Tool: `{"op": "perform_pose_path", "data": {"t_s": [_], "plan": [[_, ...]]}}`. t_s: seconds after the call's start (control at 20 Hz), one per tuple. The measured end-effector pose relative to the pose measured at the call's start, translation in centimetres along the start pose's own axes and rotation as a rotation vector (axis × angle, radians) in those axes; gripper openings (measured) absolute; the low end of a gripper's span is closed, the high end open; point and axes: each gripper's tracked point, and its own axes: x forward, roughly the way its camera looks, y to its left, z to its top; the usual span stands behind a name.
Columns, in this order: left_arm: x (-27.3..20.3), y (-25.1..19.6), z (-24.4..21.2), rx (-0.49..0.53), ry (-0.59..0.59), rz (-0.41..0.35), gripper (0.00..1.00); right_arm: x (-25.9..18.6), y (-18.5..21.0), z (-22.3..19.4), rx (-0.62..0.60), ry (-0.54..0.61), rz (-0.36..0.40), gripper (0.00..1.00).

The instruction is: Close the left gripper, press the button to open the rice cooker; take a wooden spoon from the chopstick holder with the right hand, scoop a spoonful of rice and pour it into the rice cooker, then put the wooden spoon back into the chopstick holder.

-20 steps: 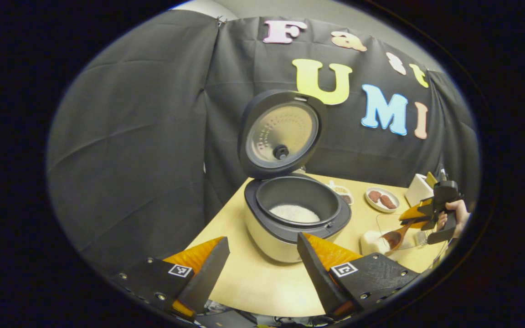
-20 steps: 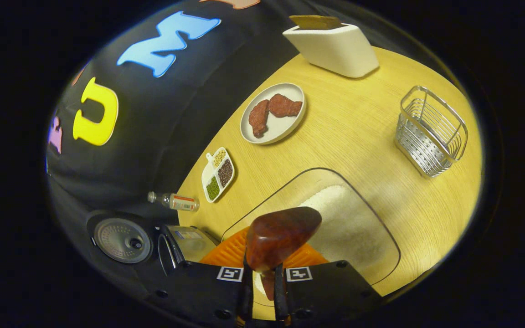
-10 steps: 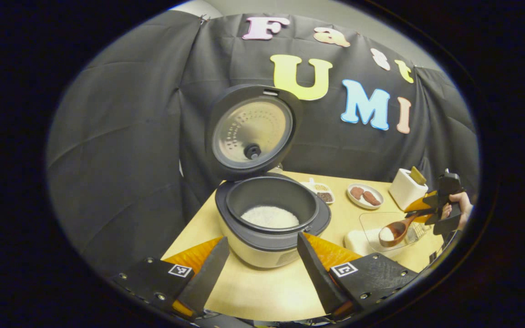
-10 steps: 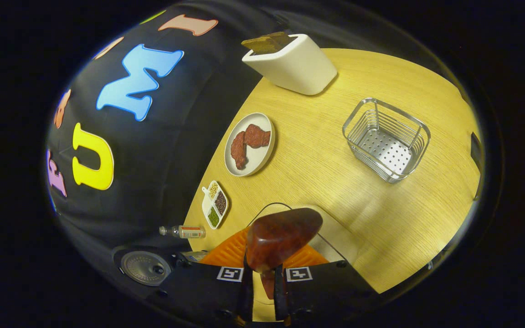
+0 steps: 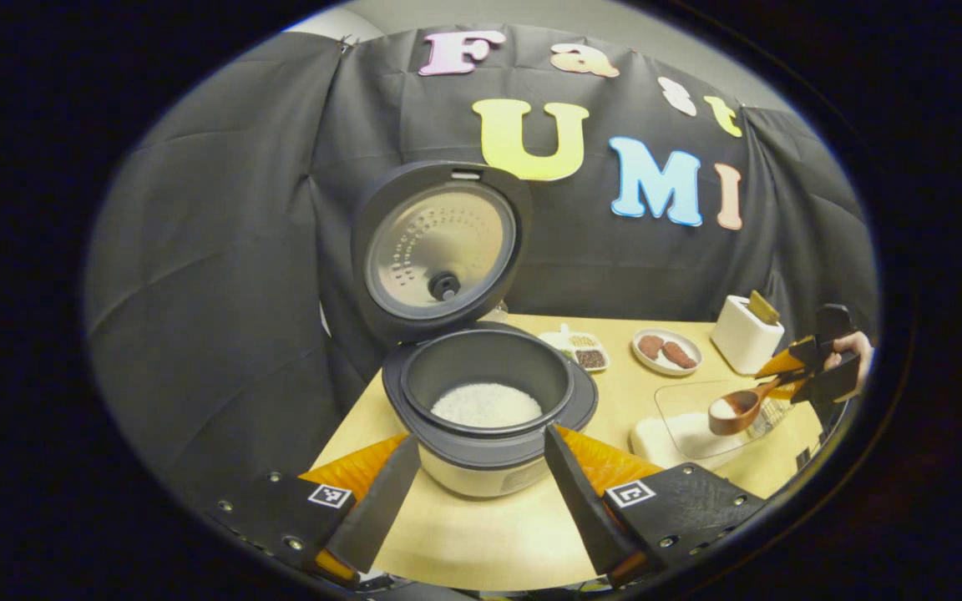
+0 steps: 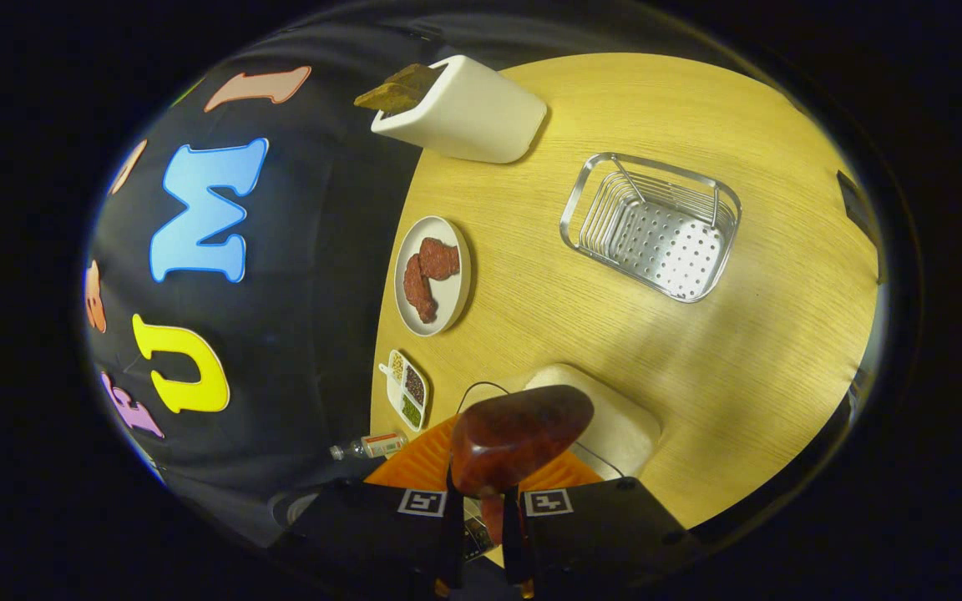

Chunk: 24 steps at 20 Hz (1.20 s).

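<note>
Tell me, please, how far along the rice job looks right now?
Done: the rice cooker lid stands open. In hand: the right gripper holds the wooden spoon, loaded with rice, above the rice container. Left: pouring into the cooker, then returning the spoon to the chopstick holder.

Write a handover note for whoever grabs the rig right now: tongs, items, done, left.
Left tongs: open, holding nothing, in front of the rice cooker.
Right tongs: shut on the wooden spoon, which carries a scoop of rice above the clear rice container.
Rice cooker: lid up, some rice already in the pot.
Chopstick holder: wire basket on the table, nothing in it.
Done: lid opened, spoon taken, rice scooped.
Left: carry the spoon over to the cooker, pour, put the spoon back in the holder.
</note>
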Motion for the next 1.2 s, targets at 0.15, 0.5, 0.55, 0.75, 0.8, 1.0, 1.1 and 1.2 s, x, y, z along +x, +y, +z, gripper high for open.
{"op": "perform_pose_path", "data": {"t_s": [0.15,0.5,0.55,0.75,0.8,1.0,1.1,1.2], "plan": [[-0.5,-1.8,-1.0,-0.027,0.017,-0.013,0.94,0.1,0.4,0.2,-0.013,0.013,0.016,0.2],[-0.2,-2.9,-0.6,-0.016,-0.014,-0.076,0.93,0.0,0.9,-0.8,-0.037,-0.016,0.026,0.19],[0.0,-2.5,-0.4,-0.02,-0.016,-0.08,0.93,-0.2,1.4,-1.1,-0.044,-0.016,0.033,0.19],[0.0,-0.9,0.2,-0.056,-0.038,-0.064,0.93,-2.1,3.0,-1.7,-0.087,-0.009,0.077,0.16],[0.1,-0.6,0.1,-0.064,-0.038,-0.057,0.93,-2.6,3.4,-1.5,-0.088,-0.006,0.084,0.16],[-0.1,0.2,-0.5,-0.079,-0.011,-0.001,0.93,-3.5,5.1,-0.3,-0.1,-0.022,0.115,0.16],[-0.4,0.0,-0.2,-0.095,-0.013,0.021,0.93,-3.7,6.4,-0.2,-0.103,-0.012,0.138,0.19],[-1.1,-0.1,0.3,-0.104,-0.019,0.05,0.94,-4.0,7.9,-0.6,-0.113,0.021,0.152,0.16]]}}
